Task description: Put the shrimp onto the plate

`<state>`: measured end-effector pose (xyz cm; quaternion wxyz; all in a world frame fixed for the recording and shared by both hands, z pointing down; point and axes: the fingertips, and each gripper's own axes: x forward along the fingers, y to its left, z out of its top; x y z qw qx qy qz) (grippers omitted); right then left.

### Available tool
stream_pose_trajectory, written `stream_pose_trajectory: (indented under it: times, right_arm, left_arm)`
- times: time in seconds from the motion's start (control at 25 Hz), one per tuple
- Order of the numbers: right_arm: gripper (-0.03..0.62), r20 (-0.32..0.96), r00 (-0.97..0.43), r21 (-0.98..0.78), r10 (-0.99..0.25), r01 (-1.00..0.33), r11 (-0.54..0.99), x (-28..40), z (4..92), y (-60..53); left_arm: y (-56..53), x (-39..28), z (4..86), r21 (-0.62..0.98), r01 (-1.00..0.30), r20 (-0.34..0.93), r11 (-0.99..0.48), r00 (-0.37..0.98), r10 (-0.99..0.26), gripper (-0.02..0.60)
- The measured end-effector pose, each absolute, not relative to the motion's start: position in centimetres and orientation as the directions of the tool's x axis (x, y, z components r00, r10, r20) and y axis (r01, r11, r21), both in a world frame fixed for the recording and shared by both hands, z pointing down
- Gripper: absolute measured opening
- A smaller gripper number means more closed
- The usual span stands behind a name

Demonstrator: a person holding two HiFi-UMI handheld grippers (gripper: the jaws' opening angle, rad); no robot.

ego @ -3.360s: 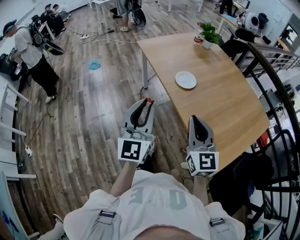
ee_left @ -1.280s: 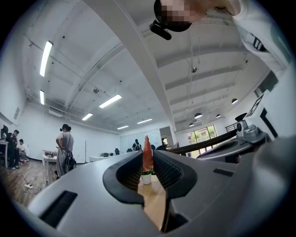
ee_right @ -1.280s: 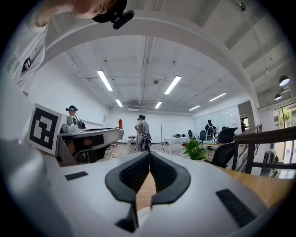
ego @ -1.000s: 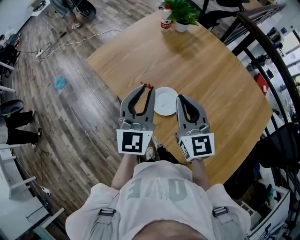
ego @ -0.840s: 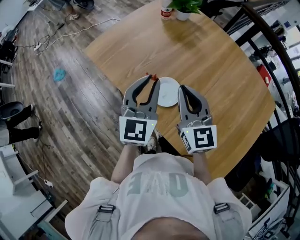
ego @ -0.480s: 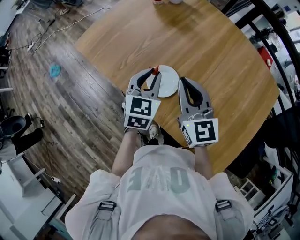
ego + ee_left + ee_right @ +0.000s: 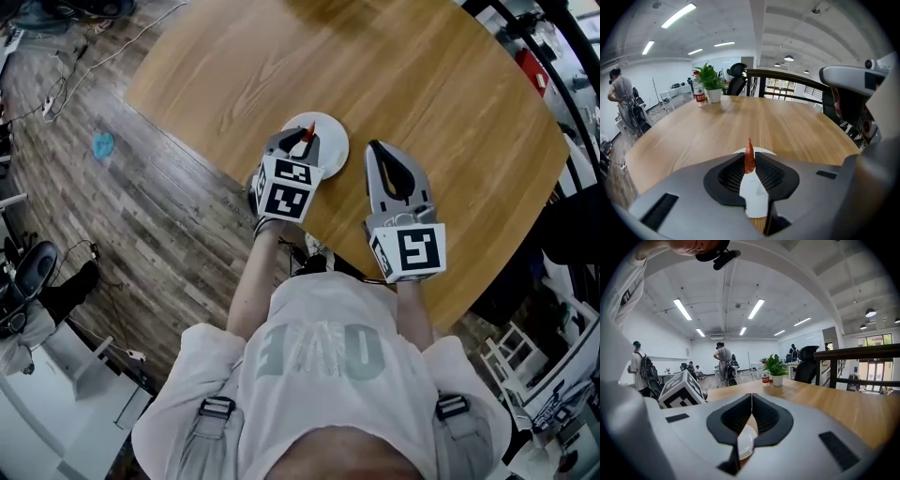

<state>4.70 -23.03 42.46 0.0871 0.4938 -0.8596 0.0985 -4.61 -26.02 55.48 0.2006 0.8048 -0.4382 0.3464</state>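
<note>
A small red-orange shrimp [image 7: 304, 137] is pinched at the tip of my left gripper [image 7: 301, 143], which is shut on it. In the left gripper view the shrimp [image 7: 749, 157] sticks up between the jaws of the left gripper [image 7: 749, 161]. The white plate [image 7: 331, 142] lies near the round table's edge, right under those jaw tips. A sliver of the plate [image 7: 761, 151] shows just beyond the jaws. My right gripper [image 7: 378, 148] hovers to the right of the plate, shut and holding nothing. The right gripper [image 7: 751, 398] shows the plate [image 7: 746, 441] through the gap below its jaws.
The wooden table [image 7: 441, 103] ends at a curved edge beside the plate, with wood floor [image 7: 141, 234] to the left. A potted plant [image 7: 710, 82] and a bottle [image 7: 698, 93] stand at the far side. A dark railing [image 7: 787, 77] borders the right. People stand far off.
The person has walked up to the table. My left gripper has gone forward and tipped down, carrying the shrimp over the plate. The right gripper stays shut beside it.
</note>
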Motion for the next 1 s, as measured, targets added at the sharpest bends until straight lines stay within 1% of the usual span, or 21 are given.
stream_pose_trajectory:
  times: [0.2, 0.4, 0.68, 0.72, 0.8, 1.0]
  right_arm:
    - [0.02, 0.264, -0.485, -0.096, -0.833, -0.873, 0.478, 5.6, 43.3, -23.5]
    - [0.02, 0.274, -0.471, -0.101, -0.839, -0.881, 0.462, 6.5, 43.7, -23.9]
    - [0.02, 0.282, -0.449, -0.099, -0.848, -0.892, 0.44, 7.6, 44.1, -24.2]
    - [0.02, 0.285, -0.448, -0.103, -0.847, -0.893, 0.438, 7.7, 44.2, -24.2]
    - [0.02, 0.286, -0.454, -0.108, -0.844, -0.89, 0.443, 7.5, 44.2, -24.1]
    - [0.02, 0.278, -0.478, -0.111, -0.833, -0.877, 0.467, 6.5, 44.0, -23.8]
  left_arm:
    - [-26.2, -4.3, 58.3, 0.032, -0.839, 0.796, -0.543, 0.35, -0.494, 0.074]
    - [-26.2, -4.6, 59.7, 0.035, -0.843, 0.824, -0.537, 0.328, -0.461, 0.074]
    - [-26.1, -4.7, 60.1, 0.021, -0.844, 0.842, -0.536, 0.304, -0.445, 0.075]
    - [-26.1, -4.6, 60.0, 0.027, -0.844, 0.842, -0.535, 0.308, -0.443, 0.084]
    - [-26.2, -4.4, 59.7, 0.036, -0.847, 0.834, -0.53, 0.317, -0.451, 0.109]
    - [-26.2, -4.7, 58.4, 0.02, -0.853, 0.816, -0.521, 0.315, -0.485, 0.109]
